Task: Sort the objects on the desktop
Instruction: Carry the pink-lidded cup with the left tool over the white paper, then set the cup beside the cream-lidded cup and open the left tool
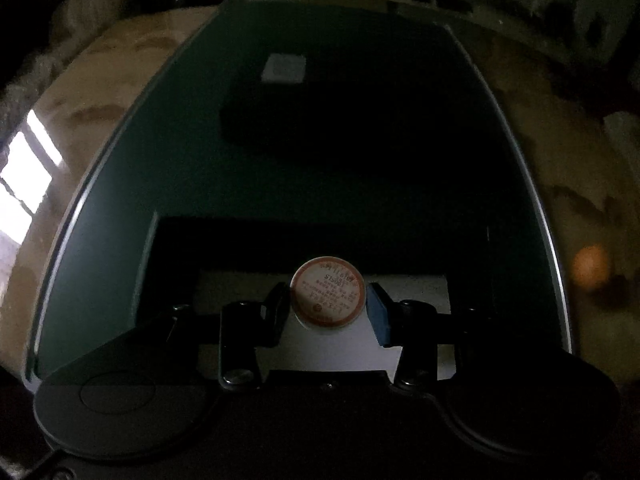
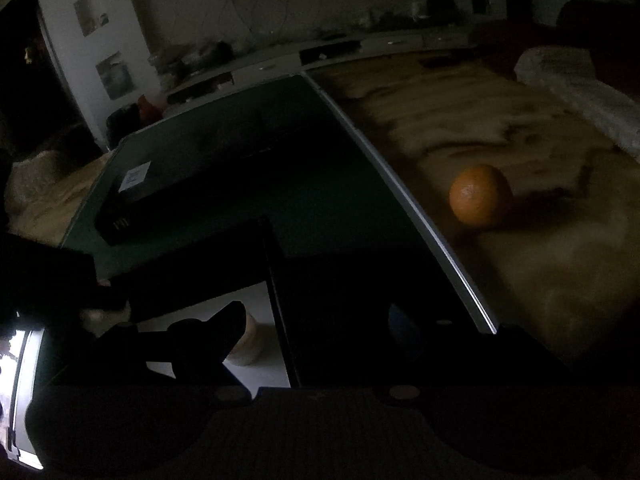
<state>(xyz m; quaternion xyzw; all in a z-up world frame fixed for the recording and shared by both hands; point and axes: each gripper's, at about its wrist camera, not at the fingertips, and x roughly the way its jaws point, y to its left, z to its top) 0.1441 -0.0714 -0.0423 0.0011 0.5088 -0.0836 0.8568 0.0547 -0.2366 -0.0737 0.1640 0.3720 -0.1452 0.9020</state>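
Note:
The scene is very dark. In the left wrist view my left gripper (image 1: 328,306) is shut on a small white bottle (image 1: 327,298), whose round orange-rimmed printed end faces the camera. It hangs over the white floor of an open black box (image 1: 424,292) on a green mat (image 1: 328,168). In the right wrist view my right gripper (image 2: 316,320) is open and empty above the same black box (image 2: 276,268). A pale round object (image 2: 250,342), perhaps the bottle, shows behind its left finger (image 2: 224,324). An orange (image 2: 480,195) lies on the wooden table to the right.
A flat black box with a white label (image 1: 283,69) lies farther back on the mat; it also shows in the right wrist view (image 2: 136,174). The mat's silver edge (image 2: 420,208) borders the wooden table (image 2: 540,264). The orange shows blurred at the right (image 1: 590,266).

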